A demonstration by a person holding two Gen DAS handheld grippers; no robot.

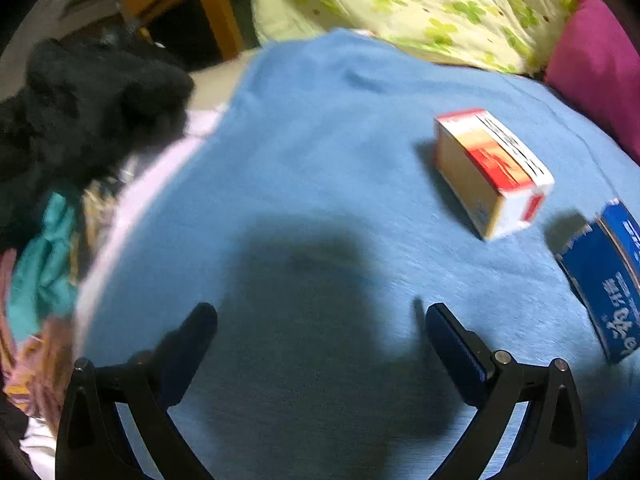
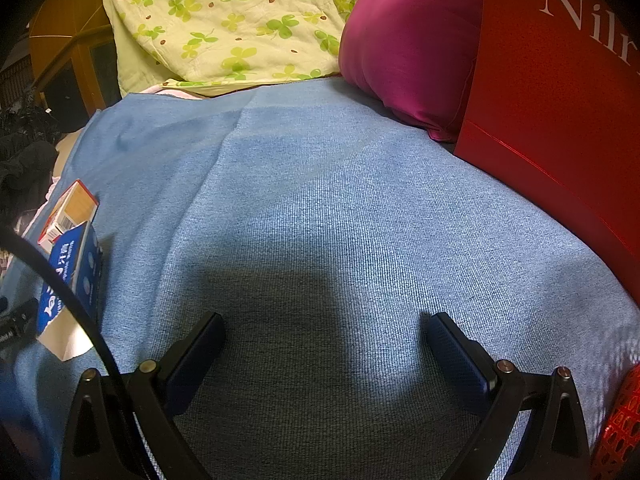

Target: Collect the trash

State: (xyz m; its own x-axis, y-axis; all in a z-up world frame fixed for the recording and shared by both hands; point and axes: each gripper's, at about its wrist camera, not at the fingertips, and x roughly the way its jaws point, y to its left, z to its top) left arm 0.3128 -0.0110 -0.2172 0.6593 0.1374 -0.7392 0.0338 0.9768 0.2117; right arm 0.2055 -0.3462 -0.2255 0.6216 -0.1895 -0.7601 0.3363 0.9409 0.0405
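Red-and-yellow carton (image 1: 490,170) lies on blue blanket (image 1: 320,152), our landmark, toward its right side. Blue carton (image 1: 608,276) just beside it, nearer us, one end flap open in right view. We hold left gripper (image 1: 320,328) over blanket, fingers spread, nothing between. Right gripper (image 2: 326,332) likewise released, empty. Magenta pillow (image 2: 408,40), red bag (image 2: 560,100) at blanket's far right; clover quilt (image 2: 224,20) behind; dark clothes (image 1: 88,92) at left edge. Black cable (image 2: 68,300) crosses blue carton in right view.

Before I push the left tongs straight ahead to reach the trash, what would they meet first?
Probably only the blue cloth: the open left tongs point along bare fabric. The red-and-yellow cardboard box lies off to the right, apparently outside that line.
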